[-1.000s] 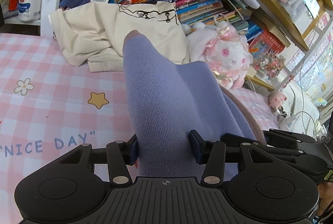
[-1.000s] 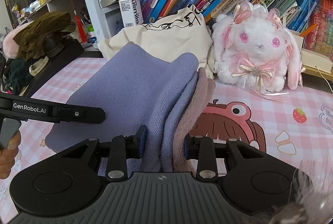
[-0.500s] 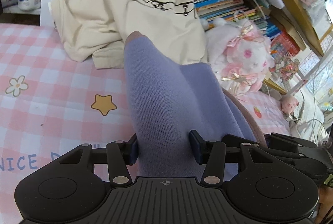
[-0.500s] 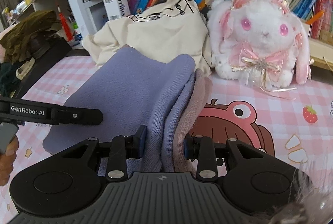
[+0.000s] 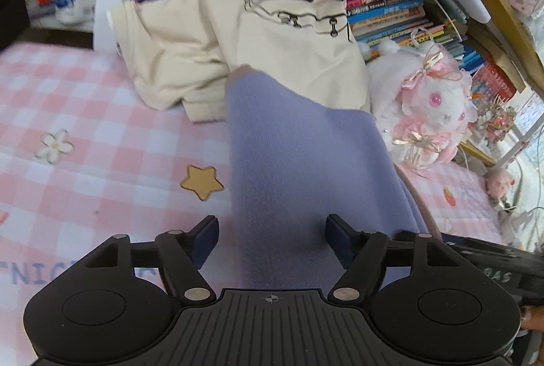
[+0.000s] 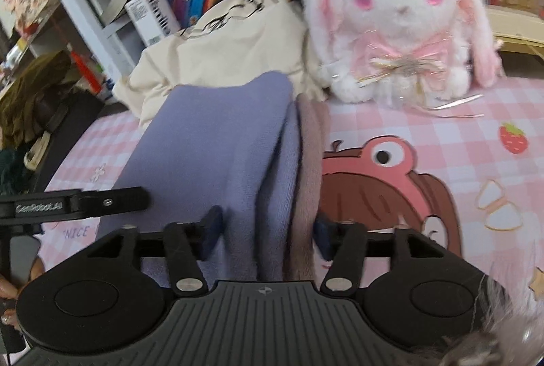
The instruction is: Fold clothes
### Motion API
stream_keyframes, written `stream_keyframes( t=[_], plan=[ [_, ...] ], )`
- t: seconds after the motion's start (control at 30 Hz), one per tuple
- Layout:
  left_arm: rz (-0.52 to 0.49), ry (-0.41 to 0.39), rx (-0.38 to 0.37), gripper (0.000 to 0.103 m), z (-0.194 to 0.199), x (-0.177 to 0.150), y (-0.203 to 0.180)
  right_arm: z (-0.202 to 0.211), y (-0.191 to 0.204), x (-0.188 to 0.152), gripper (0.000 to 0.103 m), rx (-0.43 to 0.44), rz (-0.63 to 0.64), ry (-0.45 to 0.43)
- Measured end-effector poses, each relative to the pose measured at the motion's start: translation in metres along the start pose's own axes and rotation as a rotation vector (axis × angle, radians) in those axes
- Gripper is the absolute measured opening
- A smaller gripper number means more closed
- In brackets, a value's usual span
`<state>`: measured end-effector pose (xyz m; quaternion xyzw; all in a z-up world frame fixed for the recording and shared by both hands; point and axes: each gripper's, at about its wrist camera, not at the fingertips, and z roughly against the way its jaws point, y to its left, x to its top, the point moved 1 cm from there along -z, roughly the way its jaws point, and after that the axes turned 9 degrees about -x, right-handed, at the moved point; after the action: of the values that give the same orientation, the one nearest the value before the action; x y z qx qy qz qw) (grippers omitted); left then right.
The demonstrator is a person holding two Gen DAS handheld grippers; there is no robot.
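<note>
Both jaws parted, the left gripper (image 5: 272,240) and right gripper (image 6: 263,231) straddle the folded knit (image 5: 299,168) at frame centre on the cloth (image 5: 85,114); withdrawing straight back should keep the stacked layers squared.

1 folded lavender garment (image 5: 306,168), 1 cream garment (image 5: 238,49), 1 plush rabbit (image 6: 397,26), 2 claws: left claw (image 5: 272,238), right claw (image 6: 267,231).

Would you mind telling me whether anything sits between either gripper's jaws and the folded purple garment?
Nothing visible does. The purple garment lies directly between the open jaws of the left gripper, and its folded edge between those of the right gripper.
</note>
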<state>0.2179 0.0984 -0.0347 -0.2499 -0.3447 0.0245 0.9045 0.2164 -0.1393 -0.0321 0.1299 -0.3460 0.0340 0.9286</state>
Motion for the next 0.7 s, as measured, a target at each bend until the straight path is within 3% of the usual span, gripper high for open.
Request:
stream_keyframes(
  t=[0.2, 0.37, 0.7],
  plan=[
    [-0.018, -0.072, 0.031, 0.081, 0.026, -0.008, -0.009, 0.022, -0.016, -0.003, 0.082, -0.049, -0.065, -0.033],
    [-0.050, -0.128, 0.072, 0.084, 0.047, -0.027, -0.024, 0.045, -0.025, -0.017, 0.088, -0.111, -0.065, -0.047],
    [-0.095, -0.159, 0.120, 0.090, 0.072, -0.074, -0.057, 0.090, -0.013, -0.066, 0.098, -0.195, 0.045, -0.093]
  ],
)
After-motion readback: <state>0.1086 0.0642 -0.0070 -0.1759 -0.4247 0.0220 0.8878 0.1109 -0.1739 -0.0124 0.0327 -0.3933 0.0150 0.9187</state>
